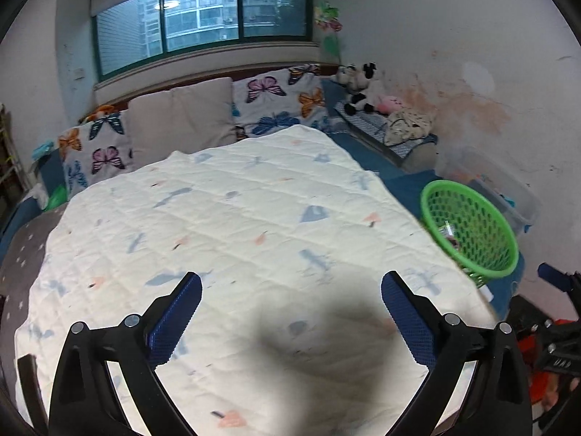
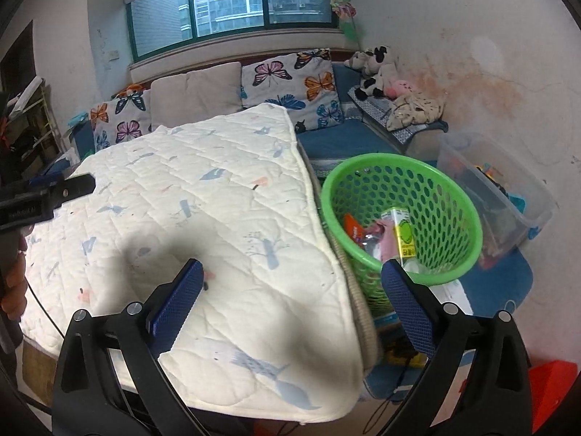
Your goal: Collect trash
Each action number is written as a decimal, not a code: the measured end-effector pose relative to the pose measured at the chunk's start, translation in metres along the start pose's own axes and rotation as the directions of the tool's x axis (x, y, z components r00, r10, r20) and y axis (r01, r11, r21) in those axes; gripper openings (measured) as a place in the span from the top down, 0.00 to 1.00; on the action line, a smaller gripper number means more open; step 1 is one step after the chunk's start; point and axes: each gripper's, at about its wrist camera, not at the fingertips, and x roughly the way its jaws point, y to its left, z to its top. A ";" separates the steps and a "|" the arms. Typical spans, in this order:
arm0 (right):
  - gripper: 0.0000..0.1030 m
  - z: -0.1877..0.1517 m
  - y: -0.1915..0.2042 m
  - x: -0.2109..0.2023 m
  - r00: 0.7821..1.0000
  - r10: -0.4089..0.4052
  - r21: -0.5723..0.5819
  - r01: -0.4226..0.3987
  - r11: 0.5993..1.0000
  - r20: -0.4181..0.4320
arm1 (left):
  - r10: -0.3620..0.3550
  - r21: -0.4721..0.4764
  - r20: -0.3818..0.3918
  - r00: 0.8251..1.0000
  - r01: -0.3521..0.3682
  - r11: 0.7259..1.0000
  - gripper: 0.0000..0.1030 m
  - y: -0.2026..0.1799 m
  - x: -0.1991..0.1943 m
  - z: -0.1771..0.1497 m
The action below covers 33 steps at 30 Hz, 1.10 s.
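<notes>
A green mesh basket (image 2: 446,196) stands on the blue floor mat right of the bed; it also shows in the left wrist view (image 1: 472,232). Inside lie a white and green carton (image 2: 401,230), an orange wrapper (image 2: 354,230) and pink and silver wrappers (image 2: 381,239). My right gripper (image 2: 292,303) is open and empty, over the quilt's right edge, its right finger just in front of the basket. My left gripper (image 1: 290,310) is open and empty above the white quilt (image 1: 232,225). No loose trash shows on the quilt.
Butterfly and beige pillows (image 1: 181,120) line the head of the bed under the window. Plush toys (image 2: 377,72) and folded cloth lie on a bench at right. A clear plastic storage box (image 2: 501,189) stands beside the basket. An orange object (image 2: 552,381) is at lower right.
</notes>
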 end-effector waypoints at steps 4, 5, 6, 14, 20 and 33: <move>0.05 0.001 0.010 0.001 1.000 0.010 0.002 -0.010 1.000 0.004 | 0.036 -0.015 0.009 0.999 -0.035 0.999 0.07 0.015 -0.005 -0.011; 0.05 0.000 0.012 0.000 1.000 0.015 0.001 -0.015 1.000 0.005 | 0.042 -0.021 0.008 0.999 -0.041 0.999 0.07 0.019 -0.006 -0.014; 0.05 0.000 0.016 -0.001 1.000 0.018 -0.001 -0.017 1.000 0.007 | 0.044 -0.024 0.008 0.999 -0.044 0.999 0.07 0.022 -0.008 -0.016; 0.05 -0.002 0.034 -0.002 0.999 0.036 -0.019 -0.036 0.999 0.010 | 0.121 -0.044 0.032 0.992 -0.120 0.992 0.07 0.040 -0.022 -0.031; 0.05 -0.004 0.038 -0.001 0.999 0.046 -0.021 -0.046 0.999 0.003 | 0.133 -0.047 0.025 0.991 -0.131 0.990 0.07 0.043 -0.025 -0.039; 0.05 -0.007 0.044 0.000 0.998 0.058 -0.017 -0.058 0.998 0.000 | 0.158 -0.012 0.047 0.986 -0.158 0.987 0.07 0.036 -0.029 -0.046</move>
